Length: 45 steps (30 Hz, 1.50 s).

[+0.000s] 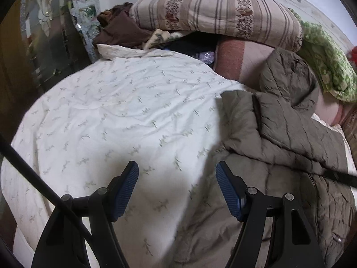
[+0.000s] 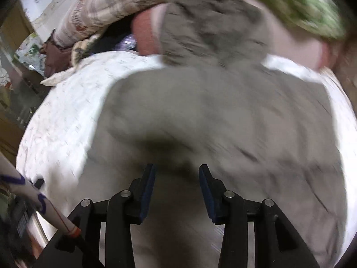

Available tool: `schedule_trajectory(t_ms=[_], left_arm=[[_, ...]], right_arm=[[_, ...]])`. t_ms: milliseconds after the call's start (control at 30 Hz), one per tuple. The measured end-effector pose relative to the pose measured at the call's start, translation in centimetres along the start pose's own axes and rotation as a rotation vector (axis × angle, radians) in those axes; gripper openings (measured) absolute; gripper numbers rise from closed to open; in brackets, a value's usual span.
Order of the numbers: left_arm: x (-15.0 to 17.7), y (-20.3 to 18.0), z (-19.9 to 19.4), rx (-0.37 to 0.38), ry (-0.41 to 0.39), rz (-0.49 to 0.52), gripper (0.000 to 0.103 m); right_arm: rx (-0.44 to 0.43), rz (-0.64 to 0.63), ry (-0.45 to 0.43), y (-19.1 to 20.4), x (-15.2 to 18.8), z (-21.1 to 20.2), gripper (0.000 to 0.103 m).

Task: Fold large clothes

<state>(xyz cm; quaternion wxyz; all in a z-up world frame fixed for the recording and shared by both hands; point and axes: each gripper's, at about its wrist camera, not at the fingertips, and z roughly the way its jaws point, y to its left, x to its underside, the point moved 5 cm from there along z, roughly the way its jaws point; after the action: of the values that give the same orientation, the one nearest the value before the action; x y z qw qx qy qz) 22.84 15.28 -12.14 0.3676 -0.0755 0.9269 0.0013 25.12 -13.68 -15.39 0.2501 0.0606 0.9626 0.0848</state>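
Observation:
A grey-brown quilted jacket (image 1: pixel 285 134) lies spread on a white leaf-print bedspread (image 1: pixel 116 111), its hood toward the pillows. My left gripper (image 1: pixel 177 172) is open and empty, above the bedspread at the jacket's left edge. In the right wrist view, which is blurred by motion, the jacket (image 2: pixel 223 116) fills the middle. My right gripper (image 2: pixel 177 174) is open and empty, just above the jacket's lower part.
A striped pillow (image 1: pixel 214 11), a pink blanket (image 1: pixel 234 60), a green patterned cloth (image 1: pixel 323 53) and a brown garment (image 1: pixel 120 31) are piled at the head of the bed. A dark cabinet (image 1: pixel 44 51) stands left of the bed. A white pole (image 2: pixel 40 201) crosses lower left.

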Motion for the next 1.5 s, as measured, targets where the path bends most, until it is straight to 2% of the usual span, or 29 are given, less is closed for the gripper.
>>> schedule_trajectory(t_ms=[133, 267, 333, 400, 467, 567, 667, 733, 833, 900, 1033, 1133, 1233, 1333, 1500], left_arm=[[1.5, -2.1, 0.6, 0.051, 0.053, 0.048, 0.071], [4.2, -4.5, 1.7, 0.099, 0.139, 0.109, 0.071], [5.6, -5.5, 2.2, 0.077, 0.163, 0.153, 0.071], [7.0, -6.4, 2.5, 0.034, 0.165, 0.206, 0.071], [7.7, -7.0, 1.8, -0.015, 0.115, 0.259, 0.071], [8.3, -7.3, 0.0, -0.005, 0.066, 0.284, 0.071], [8.6, -6.9, -1.5, -0.010, 0.043, 0.283, 0.071], [9.2, -6.5, -2.4, 0.000, 0.047, 0.275, 0.071], [10.4, -5.3, -2.7, 0.015, 0.104, 0.240, 0.071], [11.1, -4.3, -2.1, -0.003, 0.140, 0.204, 0.071], [11.5, -2.8, -1.7, -0.027, 0.165, 0.163, 0.071], [11.9, -2.0, -2.1, -0.004, 0.189, 0.120, 0.071], [12.3, -1.1, -4.8, -0.022, 0.165, 0.106, 0.071], [13.1, -0.1, -8.3, 0.004, 0.171, 0.069, 0.071], [13.1, 0.5, -14.7, -0.010, 0.096, 0.052, 0.071]], right_arm=[[0.080, 0.132, 0.006, -9.0, 6.4, -4.2, 0.047], [0.187, 0.248, 0.015, -16.6, 12.1, -6.5, 0.050], [0.189, 0.321, 0.031, -19.9, 15.2, -7.0, 0.050], [0.160, 0.364, 0.004, -21.5, 17.2, -8.2, 0.049], [0.138, 0.371, -0.025, -21.9, 18.3, -9.7, 0.049], [0.135, 0.367, -0.082, -22.1, 18.9, -12.8, 0.050], [0.210, 0.371, -0.156, -23.7, 19.0, -15.9, 0.060], [0.239, 0.372, -0.165, -25.0, 19.2, -16.7, 0.060], [0.229, 0.389, -0.142, -26.1, 20.0, -16.0, 0.060], [0.202, 0.414, -0.105, -26.6, 21.0, -14.7, 0.060], [0.204, 0.401, -0.026, -26.4, 22.7, -11.2, 0.060], [0.182, 0.430, -0.058, -26.6, 23.1, -11.5, 0.060], [0.169, 0.435, -0.092, -26.5, 23.4, -13.2, 0.060], [0.225, 0.368, -0.145, -25.4, 23.6, -15.8, 0.060], [0.282, 0.290, -0.236, -22.6, 23.5, -20.1, 0.061]])
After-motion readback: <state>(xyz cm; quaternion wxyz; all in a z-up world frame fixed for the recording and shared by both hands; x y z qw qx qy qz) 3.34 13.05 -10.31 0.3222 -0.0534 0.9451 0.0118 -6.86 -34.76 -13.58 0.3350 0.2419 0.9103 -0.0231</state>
